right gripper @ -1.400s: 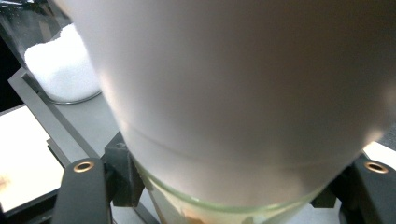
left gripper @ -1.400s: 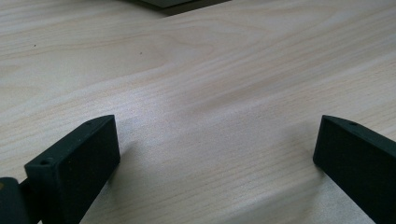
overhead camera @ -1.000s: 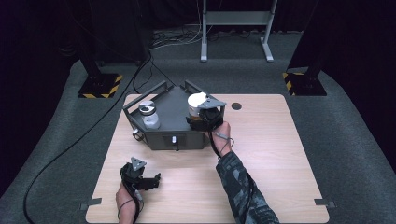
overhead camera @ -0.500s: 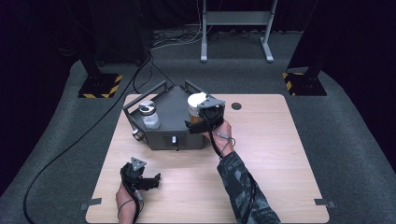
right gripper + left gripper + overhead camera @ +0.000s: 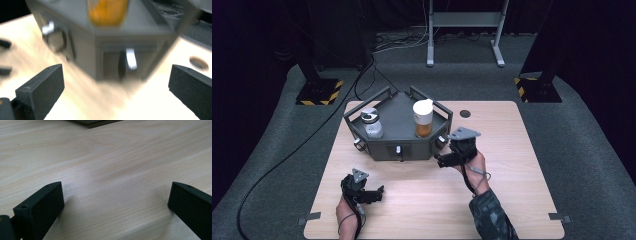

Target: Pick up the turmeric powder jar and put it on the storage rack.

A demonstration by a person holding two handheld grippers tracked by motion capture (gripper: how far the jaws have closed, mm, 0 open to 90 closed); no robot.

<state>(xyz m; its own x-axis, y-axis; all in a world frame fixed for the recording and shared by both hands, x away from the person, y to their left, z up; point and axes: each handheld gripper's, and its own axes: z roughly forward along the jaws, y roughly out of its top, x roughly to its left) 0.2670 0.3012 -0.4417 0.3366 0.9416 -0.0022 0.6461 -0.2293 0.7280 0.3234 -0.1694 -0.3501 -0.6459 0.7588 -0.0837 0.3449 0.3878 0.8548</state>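
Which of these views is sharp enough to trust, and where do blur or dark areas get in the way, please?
High view: sharp and evenly lit on the table, though the floor beyond falls into darkness. Left gripper view: crisp wood grain, with soft shadows beside the left tongs. Right gripper view: motion blur smears the grey tray and the orange-filled jar; the right tongs stay sharp.

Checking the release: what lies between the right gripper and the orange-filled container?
In the high view, the grey tray's front wall separates the open right gripper from the container; nothing sits between its jaws.
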